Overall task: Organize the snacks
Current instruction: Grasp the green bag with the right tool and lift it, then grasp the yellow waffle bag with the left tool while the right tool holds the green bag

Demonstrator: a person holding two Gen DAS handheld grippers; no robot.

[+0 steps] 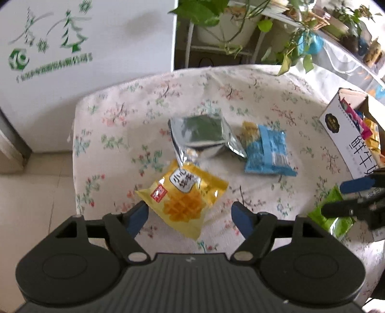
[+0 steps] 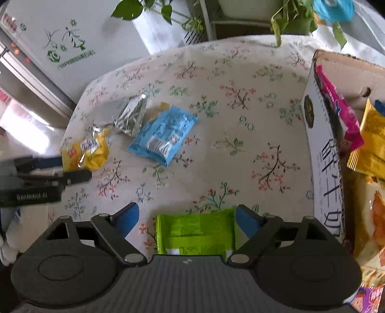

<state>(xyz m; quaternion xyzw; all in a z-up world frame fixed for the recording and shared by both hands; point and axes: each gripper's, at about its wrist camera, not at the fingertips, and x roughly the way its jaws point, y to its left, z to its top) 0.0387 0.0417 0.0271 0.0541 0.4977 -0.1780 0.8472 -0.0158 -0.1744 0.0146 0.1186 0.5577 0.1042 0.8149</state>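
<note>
A yellow snack packet (image 1: pixel 185 199) lies on the floral tablecloth (image 1: pixel 115 134), its near end between the fingers of my open left gripper (image 1: pixel 190 214). Behind it lie a silver pouch (image 1: pixel 204 134) and a blue packet (image 1: pixel 267 149). My open right gripper (image 2: pixel 186 218) hangs over a green packet (image 2: pixel 195 231), which lies between its fingers, close to the right one. The same yellow packet (image 2: pixel 89 151), silver pouch (image 2: pixel 132 115) and blue packet (image 2: pixel 163 132) show in the right wrist view. A cardboard box (image 2: pixel 322 149) at the right holds several snack packets.
A white appliance (image 1: pixel 84 60) with green print stands beyond the table's left edge. Potted plants (image 1: pixel 231 21) on a stand sit behind the table. My right gripper (image 1: pixel 356 197) shows at the right of the left wrist view, over the green packet (image 1: pixel 332 211).
</note>
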